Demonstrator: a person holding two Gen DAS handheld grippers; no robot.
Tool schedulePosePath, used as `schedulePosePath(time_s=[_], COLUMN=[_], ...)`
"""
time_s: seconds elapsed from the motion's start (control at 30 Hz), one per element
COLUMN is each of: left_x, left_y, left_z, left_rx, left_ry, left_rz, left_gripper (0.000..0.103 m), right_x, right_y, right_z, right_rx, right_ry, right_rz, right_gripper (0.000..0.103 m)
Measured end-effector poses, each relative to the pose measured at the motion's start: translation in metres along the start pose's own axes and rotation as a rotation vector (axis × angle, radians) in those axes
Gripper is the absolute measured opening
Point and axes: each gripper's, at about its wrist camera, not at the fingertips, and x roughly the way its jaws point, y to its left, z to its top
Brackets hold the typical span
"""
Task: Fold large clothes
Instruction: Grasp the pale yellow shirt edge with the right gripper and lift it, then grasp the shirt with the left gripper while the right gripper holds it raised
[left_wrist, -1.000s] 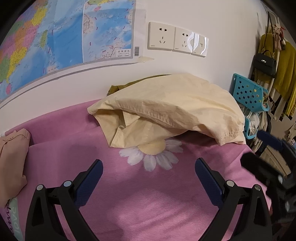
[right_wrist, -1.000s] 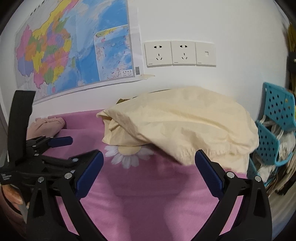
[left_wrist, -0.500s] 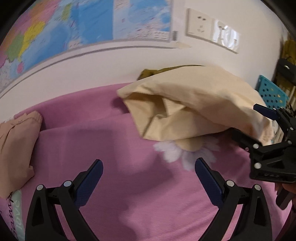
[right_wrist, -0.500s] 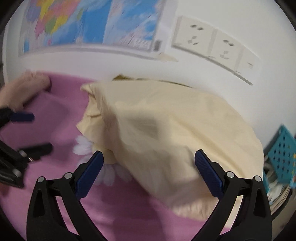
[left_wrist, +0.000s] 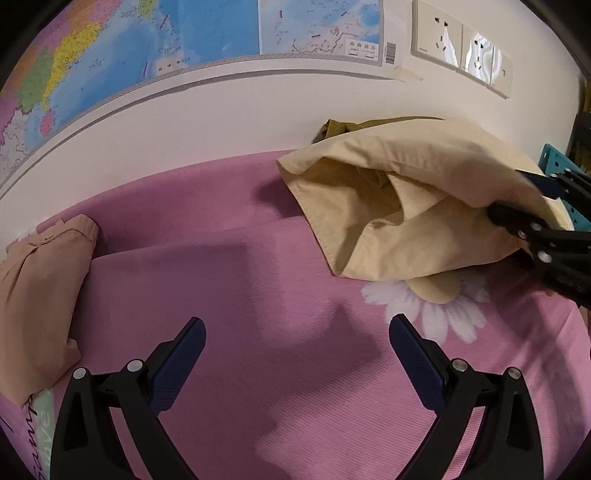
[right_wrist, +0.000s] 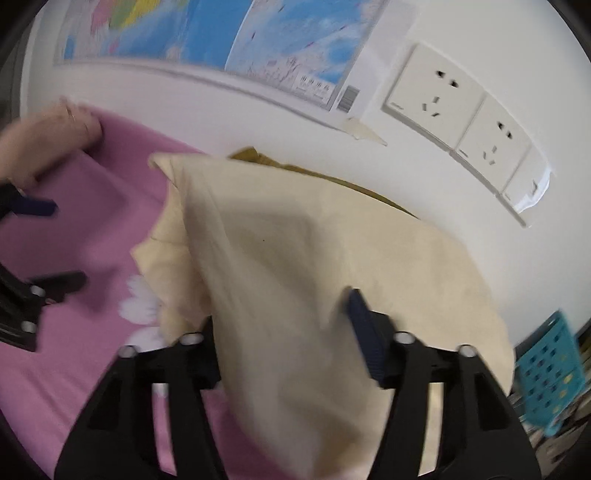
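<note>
A large pale yellow garment (left_wrist: 413, 192) lies crumpled on the pink sheet (left_wrist: 221, 295) against the wall, with an olive garment (left_wrist: 340, 127) under it. My left gripper (left_wrist: 295, 343) is open and empty, low over the bare sheet, left of the yellow pile. My right gripper (right_wrist: 284, 314) is open with its jaws on either side of a fold of the yellow garment (right_wrist: 295, 258); the cloth covers its left fingertip. The right gripper also shows in the left wrist view (left_wrist: 532, 206), at the garment's right side.
A folded peach garment (left_wrist: 33, 280) lies at the sheet's left edge. The wall with a map (left_wrist: 184, 33) and sockets (right_wrist: 458, 122) is close behind. A teal perforated basket (right_wrist: 554, 369) stands off the right edge. A daisy print (left_wrist: 432, 306) marks the sheet.
My right gripper has moved forward and down into the yellow garment, and its jaws now straddle a fold. My left gripper has swung left, so the pile sits further right in its view.
</note>
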Motion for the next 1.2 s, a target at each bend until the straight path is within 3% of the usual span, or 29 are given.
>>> schedulePosePath(time_s=[0.03,0.1,0.23,0.3,0.37,0.4,0.67,0.87,0.93,1.0,1.07,1.13,1.2], left_x=[0.002,0.006,0.004,-0.001,-0.012,-0.016,-0.046,-0.058,-0.057,-0.049,-0.041,-0.037,-0.037], left_y=[0.001,0.006,0.009,0.007,0.004,-0.001,-0.081,-0.139,-0.158,-0.166,-0.164,-0.160,-0.154], left_z=[0.000,0.000,0.004,0.007,0.011,0.012,0.016,0.010,0.010,0.022,0.041,0.064,0.085], left_rx=[0.001,-0.001,0.025,0.039,0.041,0.055,0.230,0.374,0.434,0.424,0.354,0.299,0.252], left_ry=[0.003,0.009,-0.039,-0.082,-0.135,-0.156,-0.323,-0.392,-0.419,-0.426,-0.443,-0.389,-0.350], left_rz=[0.000,-0.014,-0.082,-0.182,-0.350,-0.385,-0.529,-0.616,-0.586,-0.563,-0.554,-0.637,-0.675], left_gripper=[0.096,0.096,0.096,0.096,0.096,0.096,0.096,0.096,0.096,0.096,0.081,0.010,0.003], right_x=[-0.001,-0.013,-0.078,-0.112,-0.141,-0.153,-0.227,-0.245,-0.251,-0.259,-0.269,-0.283,-0.298], right_y=[-0.004,-0.015,-0.071,-0.101,-0.133,-0.146,-0.207,-0.211,-0.211,-0.213,-0.218,-0.223,-0.226], right_z=[0.003,0.010,0.036,0.046,0.054,0.055,0.053,0.054,0.050,0.046,0.040,0.035,0.032], right_rx=[0.024,0.049,0.197,0.266,0.332,0.363,0.544,0.540,0.538,0.547,0.566,0.577,0.582], right_ry=[-0.016,-0.049,-0.181,-0.241,-0.289,-0.300,-0.397,-0.390,-0.389,-0.402,-0.417,-0.430,-0.444], right_rz=[0.025,0.037,0.061,0.060,0.044,0.049,0.055,0.011,0.008,0.007,0.004,-0.008,-0.014], right_gripper=[0.021,0.003,0.003,0.003,0.002,0.002,0.002,0.002,0.002,0.002,0.002,0.002,0.002])
